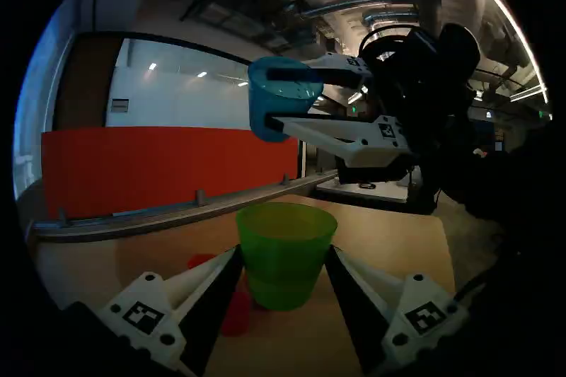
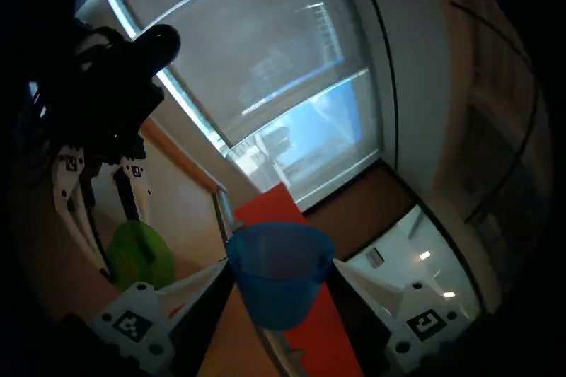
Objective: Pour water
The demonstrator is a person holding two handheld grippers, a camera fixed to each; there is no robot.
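Clamping a translucent green cup [image 1: 286,235] between both fingers of the left gripper [image 1: 284,253], one finger pressed to each side wall, at a moderate spread. Standing upright, long axis vertical, mouth facing up, low over the wooden table [image 1: 396,235]; resting on it or lifted just clear, hard to say. Darker green in the lower part of the cup, perhaps liquid, perhaps only the plastic: cannot tell. Higher up and farther off in the left gripper view, a blue cup [image 1: 279,105] pinched between both fingers of the right gripper [image 1: 269,97], rolled over so that one finger lies above the other. Tipped far from upright, long axis nearer level than vertical, rim partly turned toward that camera; exact aim of the mouth hard to read. In the right gripper view, wide rim toward the top, narrower base below, the room behind lying on its side. Contents of the blue cup not readable. Two small red pieces [image 1: 235,313] lying on the table just beside the green cup, near the left finger. Beyond the table's far edge, a long red panel [image 1: 163,165].
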